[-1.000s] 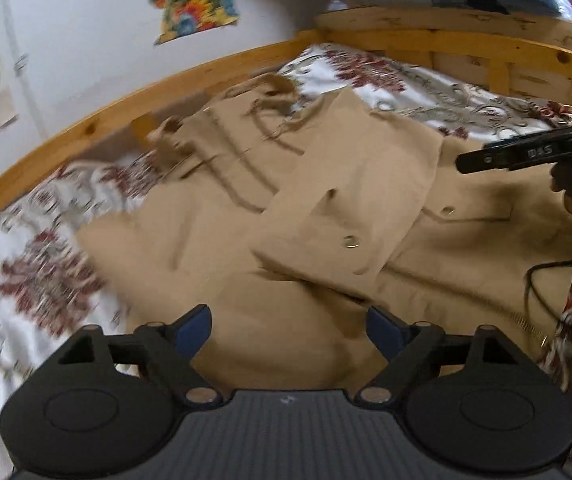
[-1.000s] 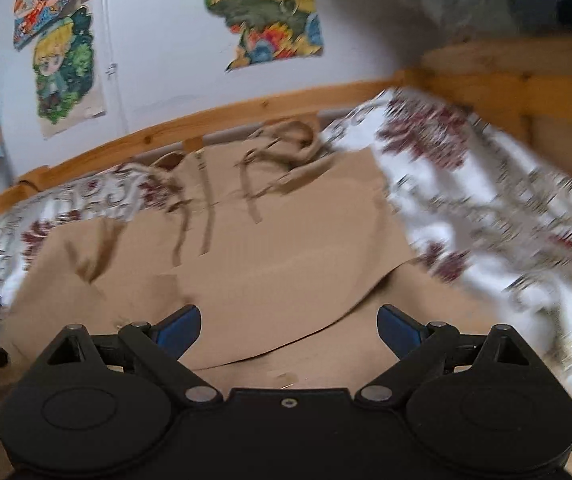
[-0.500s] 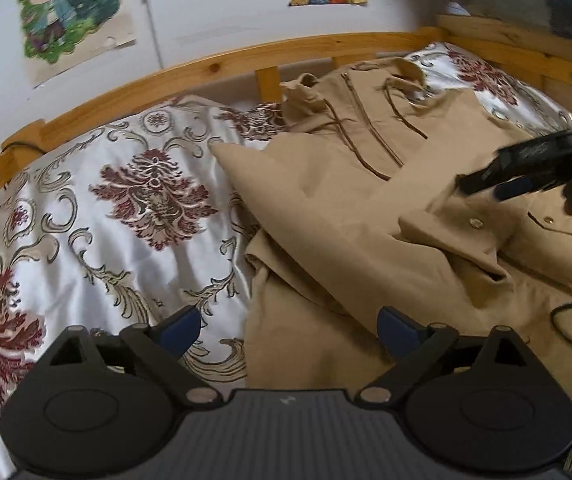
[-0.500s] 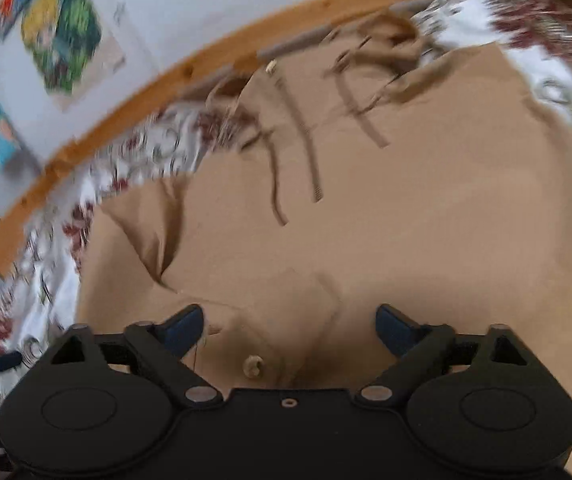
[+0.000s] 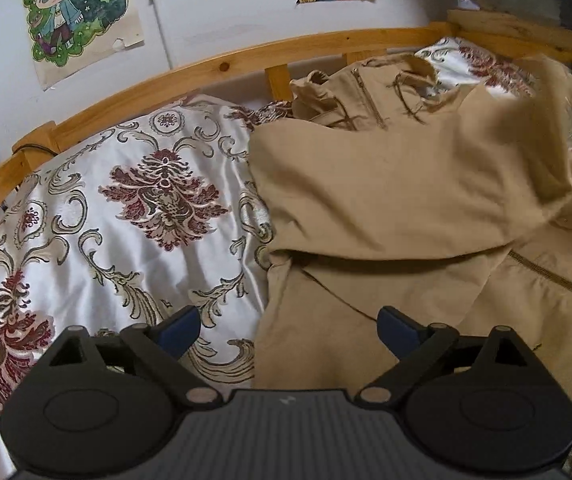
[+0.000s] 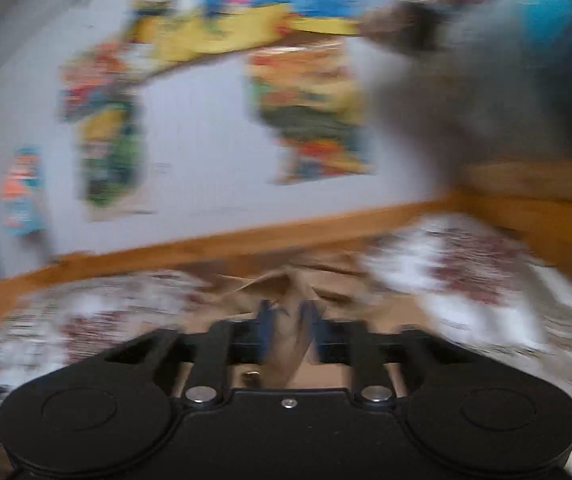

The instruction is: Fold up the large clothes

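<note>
Step in hand: fold one side of the tan jacket (image 5: 398, 200) over its body. The jacket lies on the floral bedspread (image 5: 134, 208), filling the left wrist view from 12 to 4 o'clock, collar and zipper toward the wooden bed rail (image 5: 214, 68) at 12 o'clock.

My left gripper (image 5: 286, 326) is spread wide and holds nothing. It hovers over the jacket's near-left edge, one finger above the bedspread, the other above the cloth.

My right gripper (image 6: 288, 320) is closing, with a fold of tan fabric between its fingers. The right wrist view is badly blurred, but the pads appear to press on the cloth, and a metal snap shows just below them. In the left wrist view, a flap of jacket stands raised at 2 o'clock, which I judge to be this pinched part.

Next move, as I judge it: carry the pinched flap across toward 9 o'clock and lay it flat. The left gripper should pin or take the near edge so the body does not drag.
</note>
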